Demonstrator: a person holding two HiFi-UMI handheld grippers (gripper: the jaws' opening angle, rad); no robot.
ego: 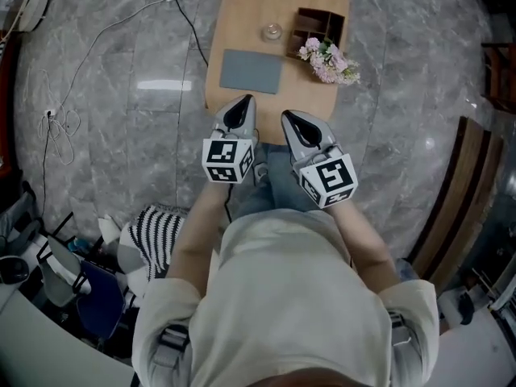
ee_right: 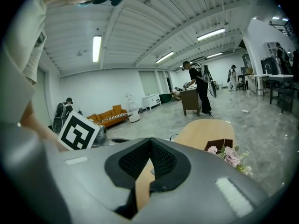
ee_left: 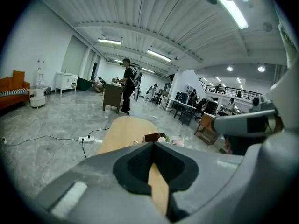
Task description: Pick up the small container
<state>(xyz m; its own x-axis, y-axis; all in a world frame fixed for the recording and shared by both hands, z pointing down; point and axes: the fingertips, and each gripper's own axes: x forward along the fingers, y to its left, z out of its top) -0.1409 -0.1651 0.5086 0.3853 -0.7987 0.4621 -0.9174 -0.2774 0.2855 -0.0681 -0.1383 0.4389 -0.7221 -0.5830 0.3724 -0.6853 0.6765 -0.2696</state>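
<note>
- Head view: the small container (ego: 272, 31), clear glass, is sitting on the far half of the table (ego: 242, 22), just beside the wooden box (ego: 316, 27); flowers (ego: 330, 61) and a grey mat (ego: 251, 71) are lying on the table's nearer half
- The left gripper (ego: 244, 101) and right gripper (ego: 288, 117) are hovering at the table's near edge, well apart from the container and touching nothing
- Left gripper view: the jaws are pressing together with nothing between them; the table, box and flowers are showing ahead past the tips, and the container is too small to pick out
- Right gripper view: the jaws are meeting here too and holding nothing; the table with box and flowers is lying ahead and to the right, and the container is not showing
- Step: the approach seems to be only starting, with the pick not yet begun
- Next: one gripper is needing to reach out to the table's far half, spread its jaws, come down around the glass without knocking the box, then close
</note>
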